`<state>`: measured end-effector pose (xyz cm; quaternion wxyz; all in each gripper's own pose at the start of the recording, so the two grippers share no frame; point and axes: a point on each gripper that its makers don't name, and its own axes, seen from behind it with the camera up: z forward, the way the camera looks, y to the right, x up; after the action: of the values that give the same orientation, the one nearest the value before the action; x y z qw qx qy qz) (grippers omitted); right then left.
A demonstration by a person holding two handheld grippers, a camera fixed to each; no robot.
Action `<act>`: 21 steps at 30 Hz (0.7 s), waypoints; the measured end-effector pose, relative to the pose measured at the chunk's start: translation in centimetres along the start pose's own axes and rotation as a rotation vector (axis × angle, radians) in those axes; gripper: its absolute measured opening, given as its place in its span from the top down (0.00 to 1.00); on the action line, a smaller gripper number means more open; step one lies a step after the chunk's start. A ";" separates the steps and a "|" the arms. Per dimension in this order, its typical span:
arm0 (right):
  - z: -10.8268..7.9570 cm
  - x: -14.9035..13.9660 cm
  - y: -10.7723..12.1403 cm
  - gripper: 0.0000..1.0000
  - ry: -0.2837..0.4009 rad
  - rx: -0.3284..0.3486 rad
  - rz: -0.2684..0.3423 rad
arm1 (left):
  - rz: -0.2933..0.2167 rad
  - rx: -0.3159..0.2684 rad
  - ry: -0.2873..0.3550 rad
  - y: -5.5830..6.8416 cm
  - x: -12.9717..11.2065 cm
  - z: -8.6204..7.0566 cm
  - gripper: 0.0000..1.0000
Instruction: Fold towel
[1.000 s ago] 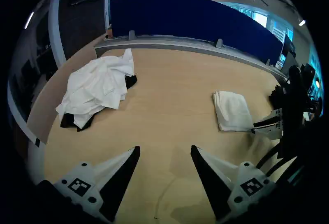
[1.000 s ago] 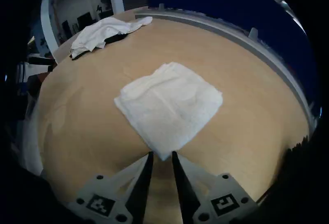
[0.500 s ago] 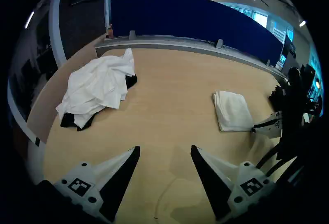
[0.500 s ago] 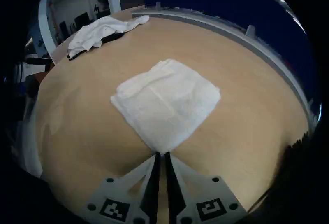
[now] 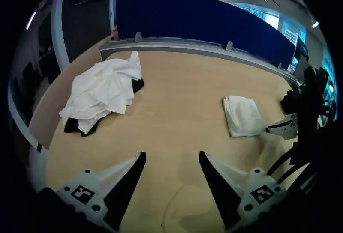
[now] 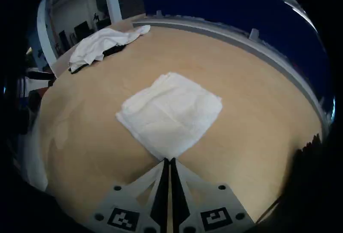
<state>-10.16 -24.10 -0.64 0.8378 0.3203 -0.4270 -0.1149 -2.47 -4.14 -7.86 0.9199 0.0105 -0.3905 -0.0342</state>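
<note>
At lower centre, right claw (image 6: 168, 161) is clamping the near corner of the folded towel (image 6: 171, 115), likely to lift it; left claw (image 5: 171, 158) is hovering apart above the table (image 5: 180, 91).

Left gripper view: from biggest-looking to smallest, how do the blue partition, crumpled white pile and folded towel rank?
1. blue partition
2. crumpled white pile
3. folded towel
The pile and towel lie about equally far from the camera, so that order seems sound.

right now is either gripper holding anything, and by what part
The right gripper is pinching the folded white towel by its near corner; the left gripper is open, holding nothing.
</note>
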 end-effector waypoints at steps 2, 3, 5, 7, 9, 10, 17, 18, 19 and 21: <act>-0.7 1.2 0.1 0.97 0.029 -0.003 0.004 | 0.000 0.001 0.003 -0.1 0.2 -0.1 0.09; -1.2 1.9 0.2 0.97 0.045 -0.005 0.005 | 0.001 0.001 0.004 -0.1 0.3 -0.2 0.09; -2.0 3.3 0.4 0.97 0.075 -0.008 0.007 | 0.001 0.003 0.007 -0.2 0.4 -0.4 0.09; -2.9 5.0 0.6 0.97 0.106 -0.011 0.008 | 0.001 0.004 0.010 -0.3 0.6 -0.6 0.09; -3.9 6.7 0.7 0.97 0.139 -0.014 0.009 | 0.000 0.005 0.013 -0.3 0.7 -0.8 0.09; -4.5 7.6 0.7 0.97 0.155 -0.014 0.008 | -0.001 0.006 0.015 -0.3 0.7 -0.9 0.09; -8.7 13.2 0.8 0.98 0.258 -0.020 -0.016 | -0.008 0.004 0.031 -0.3 1.3 -1.6 0.09; -9.4 13.8 0.9 0.98 0.270 -0.022 -0.021 | -0.009 0.003 0.034 -0.2 1.4 -1.6 0.09; -9.8 14.2 1.0 0.98 0.277 -0.024 -0.025 | -0.009 0.002 0.037 -0.2 1.6 -1.7 0.09; -10.7 14.9 1.2 0.98 0.289 -0.030 -0.032 | -0.009 -0.001 0.042 0.0 1.8 -1.8 0.09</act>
<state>7.22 -25.41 5.13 0.8933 0.3278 -0.2948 -0.0874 0.06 -4.33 -7.82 0.9278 0.0126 -0.3709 -0.0383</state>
